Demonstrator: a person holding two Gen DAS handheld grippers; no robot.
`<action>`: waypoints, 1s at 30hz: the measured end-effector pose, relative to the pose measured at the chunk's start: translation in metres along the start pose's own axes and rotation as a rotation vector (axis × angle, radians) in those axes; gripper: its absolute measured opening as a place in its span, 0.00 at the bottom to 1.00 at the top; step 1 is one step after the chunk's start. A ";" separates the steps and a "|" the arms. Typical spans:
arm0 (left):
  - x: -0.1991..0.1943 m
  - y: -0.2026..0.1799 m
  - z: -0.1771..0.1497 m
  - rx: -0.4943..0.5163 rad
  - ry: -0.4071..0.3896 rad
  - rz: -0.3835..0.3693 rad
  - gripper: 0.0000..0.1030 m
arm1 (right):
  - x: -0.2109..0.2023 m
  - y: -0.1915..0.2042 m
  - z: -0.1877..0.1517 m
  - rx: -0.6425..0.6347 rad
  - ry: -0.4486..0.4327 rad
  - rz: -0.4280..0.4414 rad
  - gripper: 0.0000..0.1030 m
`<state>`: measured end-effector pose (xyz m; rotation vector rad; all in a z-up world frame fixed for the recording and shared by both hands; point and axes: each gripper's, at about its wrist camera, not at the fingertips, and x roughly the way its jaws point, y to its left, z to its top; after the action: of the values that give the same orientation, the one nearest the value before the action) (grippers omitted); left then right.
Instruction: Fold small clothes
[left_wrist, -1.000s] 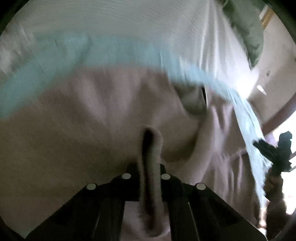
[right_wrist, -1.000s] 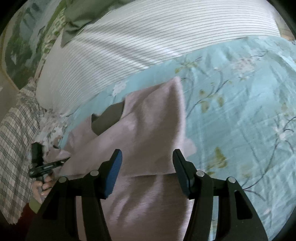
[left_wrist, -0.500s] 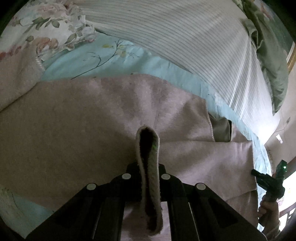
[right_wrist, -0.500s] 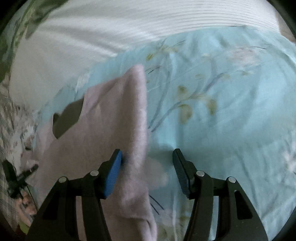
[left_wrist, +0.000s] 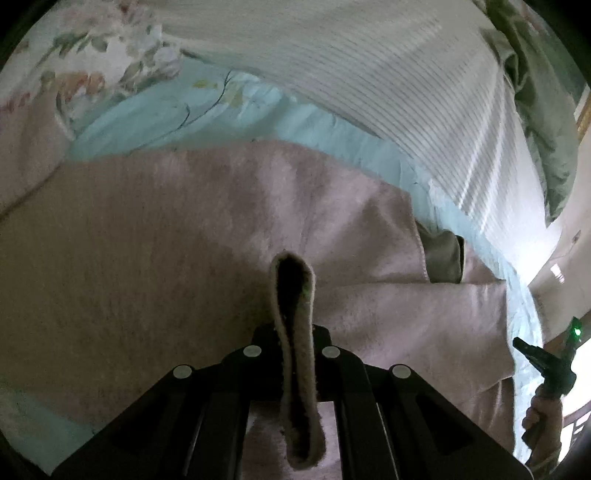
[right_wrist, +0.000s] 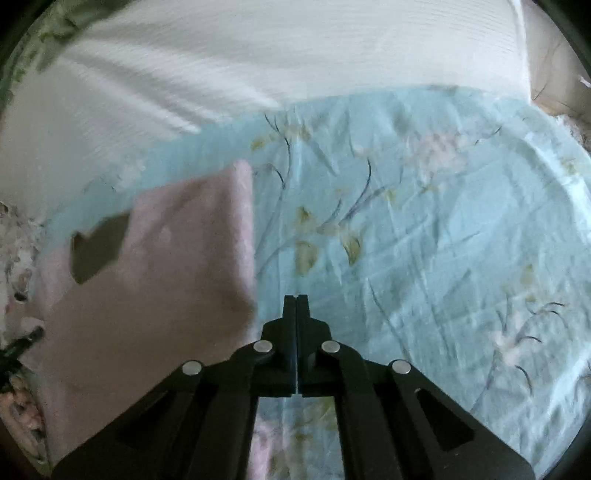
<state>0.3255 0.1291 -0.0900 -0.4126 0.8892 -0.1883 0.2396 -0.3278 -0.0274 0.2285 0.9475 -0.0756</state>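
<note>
Spread flat on the floral bedsheet (right_wrist: 424, 229): pink garment (left_wrist: 184, 240), one fold pinched in the clenched left gripper (left_wrist: 293, 334). Now snapped shut on nothing beside the cloth's right edge, the right gripper (right_wrist: 296, 306), open moments ago — fold apparently laid down.

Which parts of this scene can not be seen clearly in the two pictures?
- Pink garment: its kind is unclear; the left gripper hides its near edge in the left wrist view.
- Grey patch: blurred in the right wrist view.
- Right gripper: jaws together, nothing visible between them.
</note>
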 end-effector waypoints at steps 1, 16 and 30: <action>0.001 0.001 0.000 -0.005 0.001 -0.006 0.02 | -0.001 0.017 -0.006 -0.055 0.014 0.066 0.04; -0.076 0.058 0.017 -0.044 -0.135 0.200 0.43 | 0.005 0.053 -0.040 -0.093 0.140 0.176 0.46; -0.076 0.133 0.058 0.009 -0.116 0.528 0.80 | -0.010 0.102 -0.079 -0.097 0.201 0.294 0.53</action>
<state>0.3229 0.2898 -0.0595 -0.1671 0.8536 0.3137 0.1875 -0.2106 -0.0476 0.2872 1.1046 0.2676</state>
